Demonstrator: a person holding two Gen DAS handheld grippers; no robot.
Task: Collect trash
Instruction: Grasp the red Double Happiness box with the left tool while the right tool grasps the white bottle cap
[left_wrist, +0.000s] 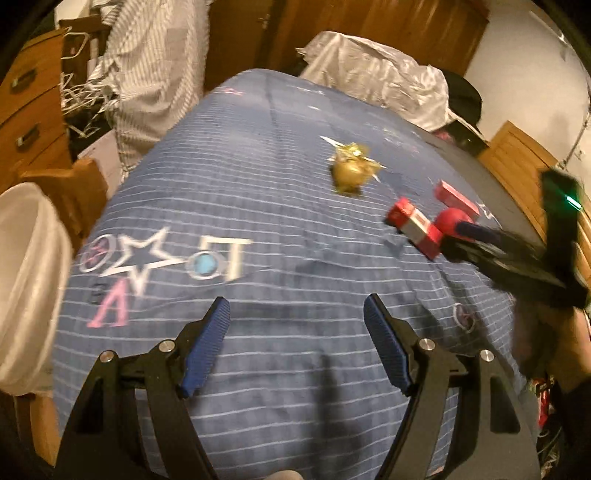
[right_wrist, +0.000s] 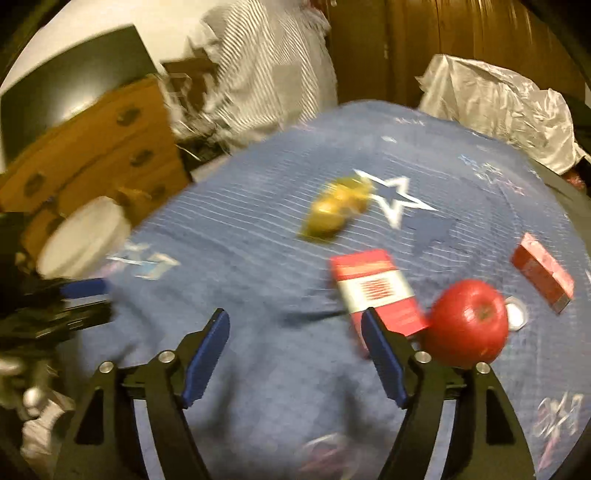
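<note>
Blue-padded left gripper (left_wrist: 297, 343): jaws apart, nothing between, over striped blue bedspread (left_wrist: 229, 192) | right gripper (right_wrist: 295, 356): jaws wide, empty | red-and-white carton (right_wrist: 376, 290) just beyond its right finger, touching red apple (right_wrist: 467, 326) | second red box (right_wrist: 543, 277) near | gold wrapper (right_wrist: 338, 210) farther up | white bin (left_wrist: 26, 280) at bed's left edge

On the bed (right_wrist: 258, 369) before you, the crumpled wrapper (right_wrist: 338, 210) lies farthest. Nearer and right sits a carton (right_wrist: 376, 291), the apple (right_wrist: 467, 323) touching its right side, another carton (right_wrist: 543, 273) beyond the apple.
</note>
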